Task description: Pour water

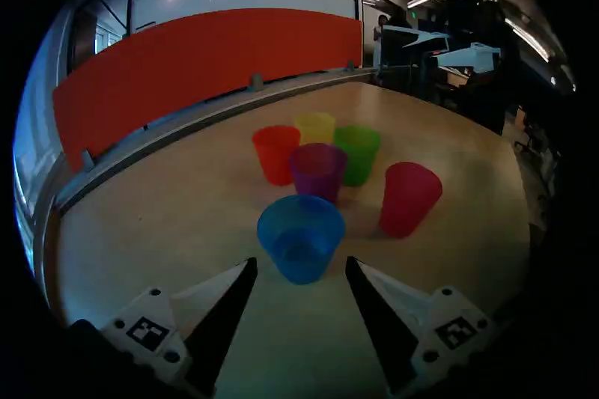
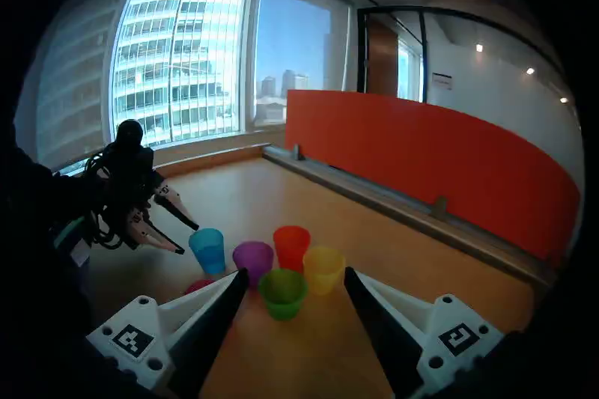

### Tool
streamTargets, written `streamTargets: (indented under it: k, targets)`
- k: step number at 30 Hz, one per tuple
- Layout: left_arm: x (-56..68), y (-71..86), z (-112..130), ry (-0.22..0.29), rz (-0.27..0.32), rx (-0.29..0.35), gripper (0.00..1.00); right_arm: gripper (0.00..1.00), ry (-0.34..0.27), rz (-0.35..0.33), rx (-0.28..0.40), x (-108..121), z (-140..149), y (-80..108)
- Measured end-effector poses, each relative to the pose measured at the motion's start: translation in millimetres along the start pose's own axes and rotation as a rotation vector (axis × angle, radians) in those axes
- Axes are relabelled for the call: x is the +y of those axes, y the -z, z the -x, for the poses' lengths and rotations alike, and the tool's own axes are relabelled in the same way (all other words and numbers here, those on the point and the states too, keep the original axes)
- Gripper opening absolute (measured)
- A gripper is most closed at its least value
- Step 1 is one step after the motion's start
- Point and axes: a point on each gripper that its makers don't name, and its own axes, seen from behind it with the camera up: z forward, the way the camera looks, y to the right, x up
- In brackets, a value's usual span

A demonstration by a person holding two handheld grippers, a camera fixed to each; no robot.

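1. Broadly, the wooden table [image 1: 187,204] is spreading across the lower part of both views and carrying six plastic cups in a loose cluster.
2. An orange partition [image 1: 202,62] is running along the table's far edge, and tall windows [image 2: 180,62] are letting in daylight beyond it.
3. The left gripper [image 1: 300,263] is standing wide open, gripping nothing, with its fingertips just short of the blue cup [image 1: 301,238]. In the right gripper view a person in dark sleeves is holding it, tips pointing at that cup.
4. The right gripper [image 2: 296,272] is also gaping open and empty, looking down on the cluster from the opposite side, with the green cup [image 2: 283,293] nearest to it.
5. The blue cup is sitting upright at the cluster's edge, with the purple cup [image 1: 318,171] just behind it and the red cup [image 1: 406,198] standing apart to one side.
6. The orange cup [image 1: 275,153], the yellow cup [image 1: 315,127] and the green cup are crowding close around the purple one.
7. Whether any cup is holding water, I cannot tell.
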Motion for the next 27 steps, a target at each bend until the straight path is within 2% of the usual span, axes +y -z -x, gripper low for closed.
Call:
streamTargets:
  k: [17, 27]
  targets:
    - [1.5, -32.2, 1.0, -0.022, 0.024, -0.069, 0.87, 1.0, -0.002, 0.006, -0.009, 4.0, 4.9, -1.9]
    - [-0.3, -43.5, -3.4, -0.018, 0.031, -0.075, 0.87, 1.0, -0.008, 0.01, -0.011, 6.6, 8.3, -0.9]
